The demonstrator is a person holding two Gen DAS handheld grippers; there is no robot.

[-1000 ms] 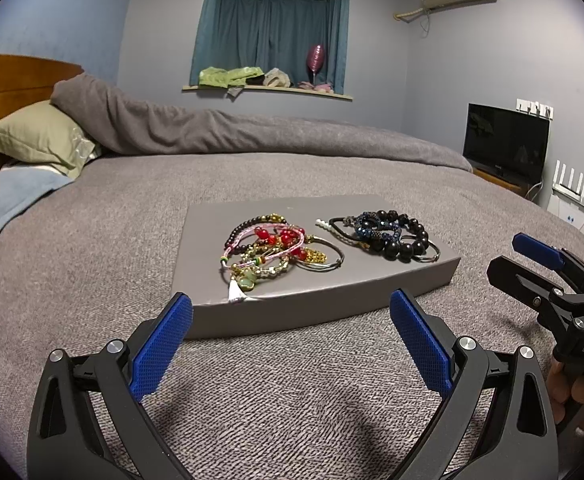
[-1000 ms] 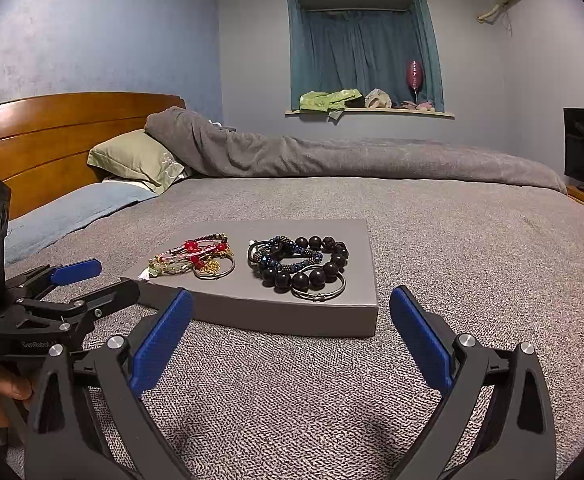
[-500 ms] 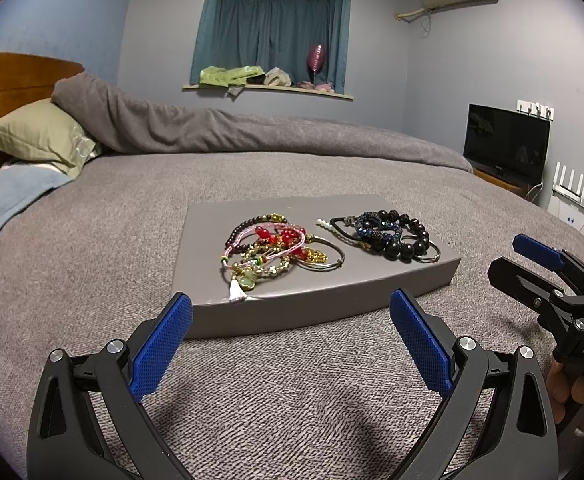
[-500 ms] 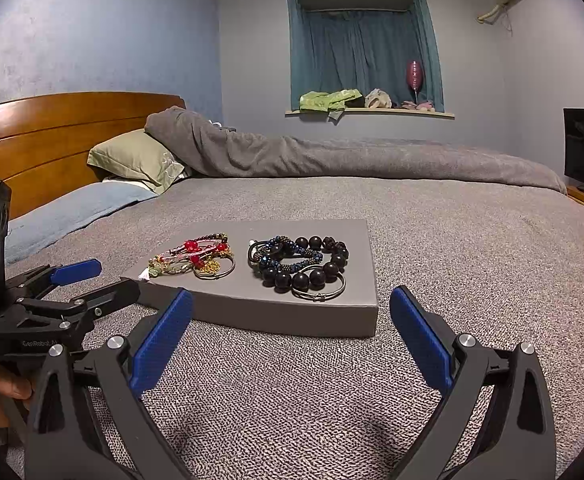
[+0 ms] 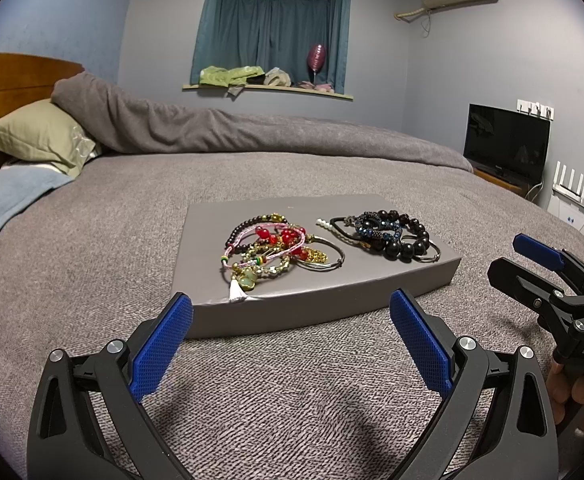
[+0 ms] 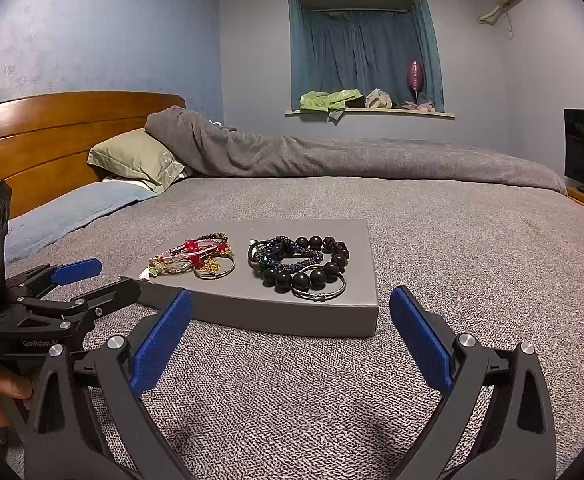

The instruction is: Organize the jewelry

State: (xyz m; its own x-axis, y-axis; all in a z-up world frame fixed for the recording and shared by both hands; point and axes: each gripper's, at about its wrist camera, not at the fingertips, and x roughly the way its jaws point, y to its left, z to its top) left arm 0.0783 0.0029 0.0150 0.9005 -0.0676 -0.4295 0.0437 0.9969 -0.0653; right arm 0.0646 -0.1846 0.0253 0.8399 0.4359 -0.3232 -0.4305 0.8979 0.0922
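Two heaps of bracelets, colourful (image 5: 270, 250) and dark (image 5: 387, 232), on a grey box (image 5: 323, 300) at frame centre, on the bed (image 5: 92, 240). Left tongs (image 5: 292, 344) and right tongs (image 6: 292, 340) both gaping wide, empty, low in frame. Sorted already or awaiting sorting: impossible to judge.

grey box (image 5: 212, 248) | red-pink bracelets (image 5: 276, 252) | black-blue beads (image 5: 387, 232)

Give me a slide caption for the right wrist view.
Open right gripper faces a grey box on the bed, carrying two bracelet piles.
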